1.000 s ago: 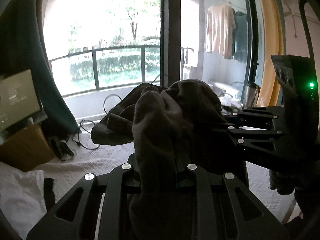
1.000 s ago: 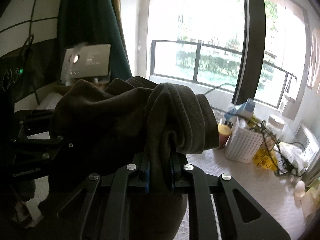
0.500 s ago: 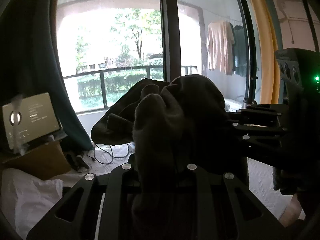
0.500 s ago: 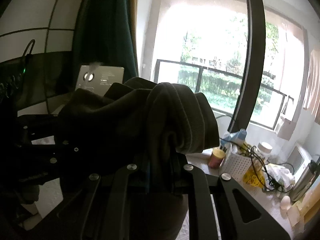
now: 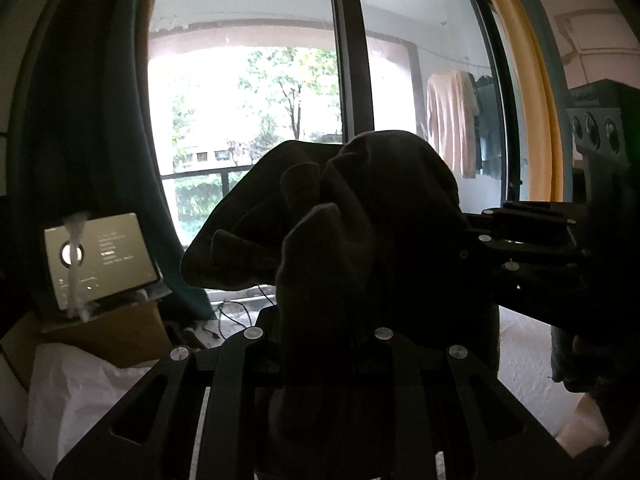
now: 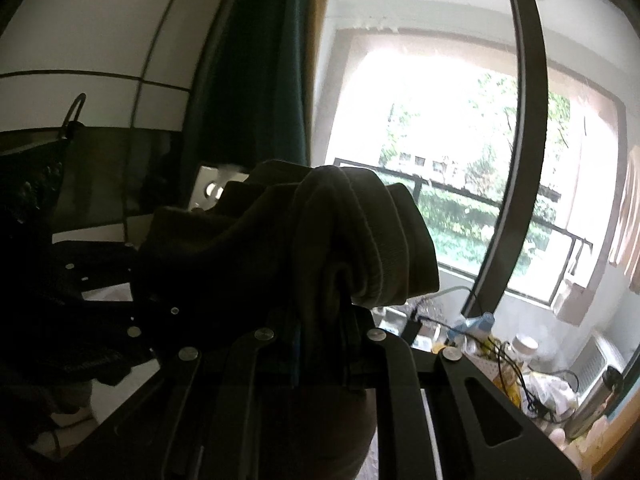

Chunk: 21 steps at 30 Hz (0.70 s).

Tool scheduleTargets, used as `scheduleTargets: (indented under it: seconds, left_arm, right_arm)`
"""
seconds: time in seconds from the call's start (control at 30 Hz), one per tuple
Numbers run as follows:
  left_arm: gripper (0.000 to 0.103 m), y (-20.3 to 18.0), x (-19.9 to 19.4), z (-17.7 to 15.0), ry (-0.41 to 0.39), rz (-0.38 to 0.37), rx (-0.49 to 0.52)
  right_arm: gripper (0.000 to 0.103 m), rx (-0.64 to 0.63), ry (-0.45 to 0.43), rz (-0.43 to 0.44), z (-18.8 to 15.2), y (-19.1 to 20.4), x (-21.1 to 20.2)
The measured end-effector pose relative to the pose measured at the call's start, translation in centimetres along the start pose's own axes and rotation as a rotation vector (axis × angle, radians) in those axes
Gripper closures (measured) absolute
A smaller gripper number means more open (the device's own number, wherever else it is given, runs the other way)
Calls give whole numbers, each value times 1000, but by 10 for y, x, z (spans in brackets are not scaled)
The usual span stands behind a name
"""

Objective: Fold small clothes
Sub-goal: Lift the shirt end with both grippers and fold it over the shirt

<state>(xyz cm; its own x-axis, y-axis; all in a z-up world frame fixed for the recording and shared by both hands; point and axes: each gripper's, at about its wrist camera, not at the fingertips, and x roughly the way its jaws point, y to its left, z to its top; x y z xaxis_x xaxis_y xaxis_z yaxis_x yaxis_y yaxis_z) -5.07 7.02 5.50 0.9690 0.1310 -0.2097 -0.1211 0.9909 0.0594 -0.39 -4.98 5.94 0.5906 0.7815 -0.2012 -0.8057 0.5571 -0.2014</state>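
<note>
Dark garment held up in the air by both tongs, in front of the window.

The garment (image 5: 360, 240), a dark brown-grey knit with a ribbed hem (image 6: 384, 248), hangs bunched between the two tongs. The left tongs (image 5: 320, 344) pinch a thick fold of it, the cloth rising above them and draping down between the arms. The right tongs (image 6: 320, 332) are pressed nearly together on another fold, with the hem rolled over just above and to their right. In the left view the right tongs (image 5: 520, 248) come in from the right, touching the same bundle. Beyond the tongs stands the window (image 5: 256, 128) with a railing (image 6: 480, 204). Left of the left tongs are a teal curtain (image 5: 100, 140) and a tissue box (image 5: 100, 260). Below right of the right tongs lies a cluttered tabletop (image 6: 520, 360).
</note>
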Motion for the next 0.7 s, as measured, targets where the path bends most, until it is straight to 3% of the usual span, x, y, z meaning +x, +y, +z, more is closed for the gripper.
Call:
scheduleTargets:
  seconds: [0.37, 0.7]
  left_arm:
    - [82, 14, -54, 6, -49, 81, 5]
    - [82, 49, -96, -15, -2, 138, 12]
  right_arm:
    - [90, -64, -95, 91, 25, 46, -17]
    - [90, -90, -114, 212, 27, 96, -11]
